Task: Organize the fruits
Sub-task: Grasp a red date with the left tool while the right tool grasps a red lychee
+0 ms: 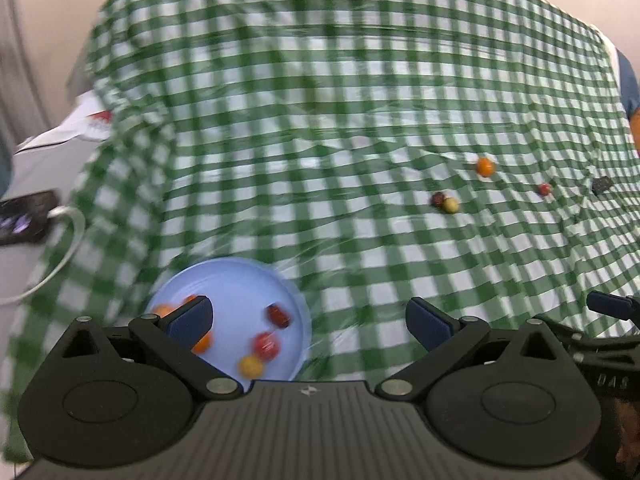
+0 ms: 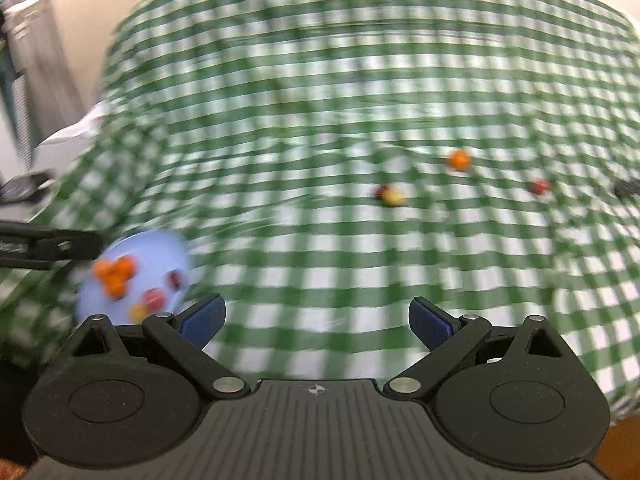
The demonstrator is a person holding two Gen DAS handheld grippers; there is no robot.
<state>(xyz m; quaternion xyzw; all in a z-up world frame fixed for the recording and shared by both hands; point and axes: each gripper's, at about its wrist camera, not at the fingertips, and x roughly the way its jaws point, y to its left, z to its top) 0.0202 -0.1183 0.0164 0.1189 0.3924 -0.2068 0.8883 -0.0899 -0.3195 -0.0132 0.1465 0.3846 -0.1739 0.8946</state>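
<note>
Both your left claw (image 1: 308, 320) and right claw (image 2: 316, 320) gape wide and empty, the blue plate (image 1: 240, 284) of fruits at seven o'clock, four loose fruits (image 1: 485, 166) on the checkered tabletop (image 1: 320, 120) toward two o'clock.

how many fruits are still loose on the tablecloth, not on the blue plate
4. An orange fruit lies farthest back, a dark red one touches a yellow one nearer, and a red one sits to their right. None looks hidden.
</note>
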